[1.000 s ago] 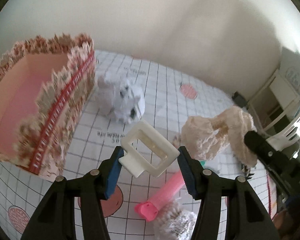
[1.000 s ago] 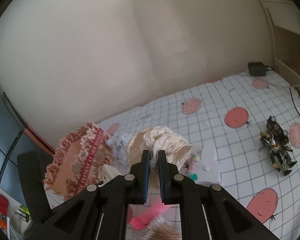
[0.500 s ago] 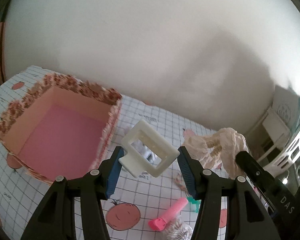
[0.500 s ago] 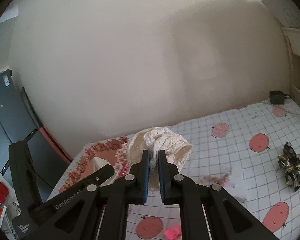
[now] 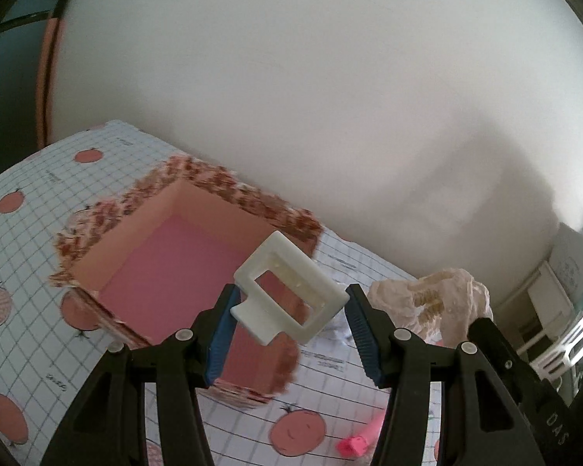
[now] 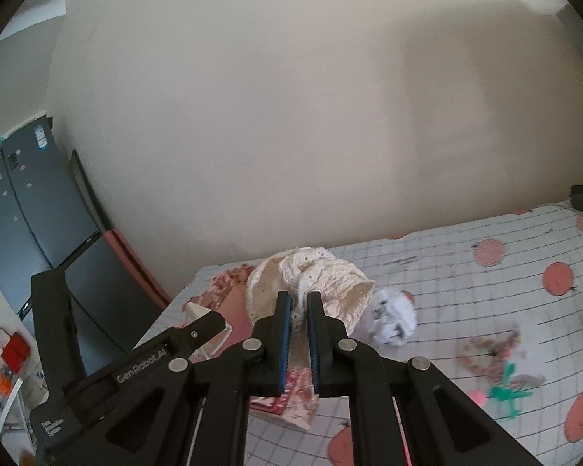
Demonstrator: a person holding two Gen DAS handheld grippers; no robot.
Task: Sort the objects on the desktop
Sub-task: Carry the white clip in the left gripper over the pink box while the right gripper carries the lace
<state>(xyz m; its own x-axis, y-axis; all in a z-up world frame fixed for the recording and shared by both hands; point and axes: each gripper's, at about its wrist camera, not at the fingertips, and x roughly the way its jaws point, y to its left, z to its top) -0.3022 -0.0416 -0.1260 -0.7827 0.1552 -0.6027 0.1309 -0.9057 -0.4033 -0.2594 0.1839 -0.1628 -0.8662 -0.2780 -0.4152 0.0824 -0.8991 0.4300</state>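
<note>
Both grippers loaded above pink box point(image 5: 182, 256).
Left gripper point(image 5: 291, 306) jaws clamp white clip point(image 5: 291, 291); right gripper point(image 6: 300, 306) jaws pinch lace cloth point(image 6: 322, 275). "GenRobot.AI" readable only in right view; "DAS" only in left.

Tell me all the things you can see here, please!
white plastic clip: one, white, held between the left gripper's pads, above the box
lace cloth: one, cream, pinched in the right gripper
box: one, pink inside with a patterned rim, open, on the tablecloth
tablecloth: one, white grid with red fruit prints, covering the table
crumpled white item: one, white with dark marks, on the tablecloth behind the cloth
pink tube: one, pink, near edge of the tablecloth
green toy: one, green, blurred, right side
black adapter: one, black, far right by the wall
left gripper: black, blue pads
right gripper: black, blue pads
</note>
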